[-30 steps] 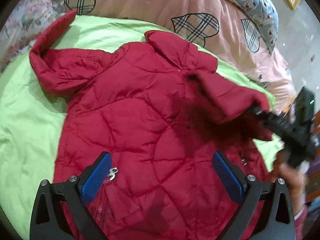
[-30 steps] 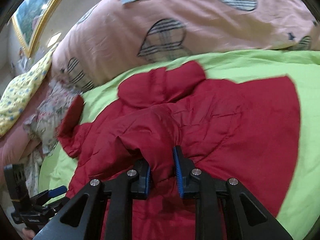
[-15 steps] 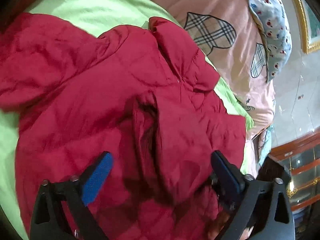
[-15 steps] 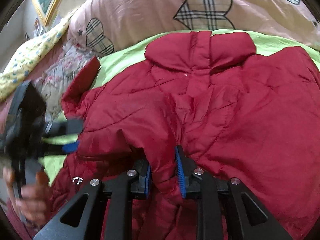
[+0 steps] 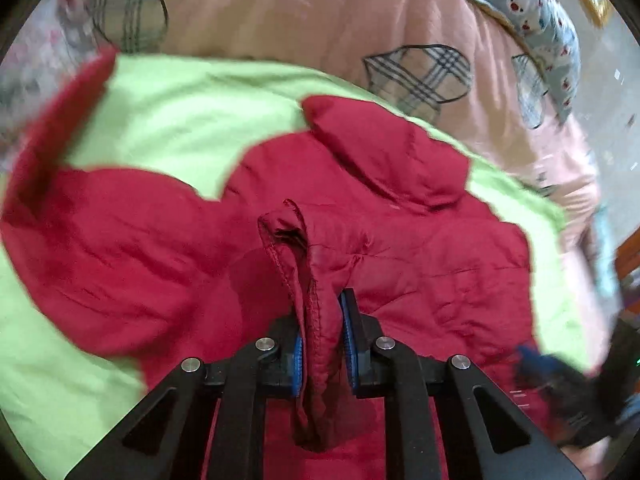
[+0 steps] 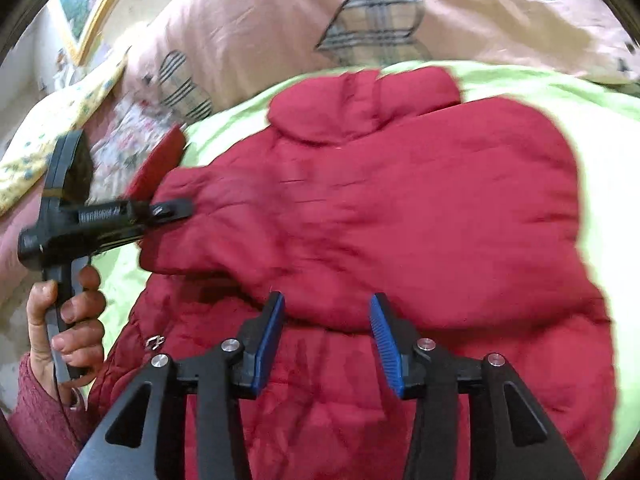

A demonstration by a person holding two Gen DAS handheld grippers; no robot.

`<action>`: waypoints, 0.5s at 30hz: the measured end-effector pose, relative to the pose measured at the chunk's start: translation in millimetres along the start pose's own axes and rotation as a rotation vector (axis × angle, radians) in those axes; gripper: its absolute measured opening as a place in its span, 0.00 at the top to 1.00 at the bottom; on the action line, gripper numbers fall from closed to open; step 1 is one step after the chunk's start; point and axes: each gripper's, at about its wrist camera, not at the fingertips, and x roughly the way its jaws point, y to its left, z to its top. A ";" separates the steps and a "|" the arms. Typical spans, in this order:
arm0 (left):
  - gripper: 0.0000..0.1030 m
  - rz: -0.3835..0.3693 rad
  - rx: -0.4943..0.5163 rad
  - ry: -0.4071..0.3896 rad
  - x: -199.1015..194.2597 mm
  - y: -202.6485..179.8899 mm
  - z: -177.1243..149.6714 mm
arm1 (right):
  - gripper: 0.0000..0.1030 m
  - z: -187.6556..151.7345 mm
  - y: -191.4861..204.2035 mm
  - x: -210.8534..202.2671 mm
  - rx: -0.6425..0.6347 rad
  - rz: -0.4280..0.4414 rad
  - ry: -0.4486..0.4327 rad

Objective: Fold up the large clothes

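Note:
A red quilted jacket [image 5: 420, 248] lies on a lime-green bedcover [image 5: 180, 120], collar toward the far side. My left gripper [image 5: 322, 344] is shut on the cuff of the jacket's right sleeve [image 5: 316, 320], which is folded across the body. In the right wrist view the jacket [image 6: 420, 208] fills the middle, and the left gripper [image 6: 176, 210] shows at the left, clamped on the sleeve end. My right gripper [image 6: 326, 336] is open and empty, just above the folded sleeve. The other sleeve [image 5: 60, 132] lies out to the left.
A pink duvet with plaid hearts [image 5: 320, 20] is bunched behind the jacket. A patterned pillow [image 5: 532, 24] lies at the far right. A framed picture [image 6: 92, 0] hangs on the wall. The person's hand in a red sleeve [image 6: 68, 320] holds the left gripper's handle.
My right gripper has let go of the sleeve and opened. My left gripper, open before, has shut on the sleeve's cuff.

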 end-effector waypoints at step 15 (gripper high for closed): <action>0.69 0.105 0.036 -0.107 -45.6 -11.8 -25.1 | 0.51 12.2 -48.4 57.3 -0.024 -0.224 0.047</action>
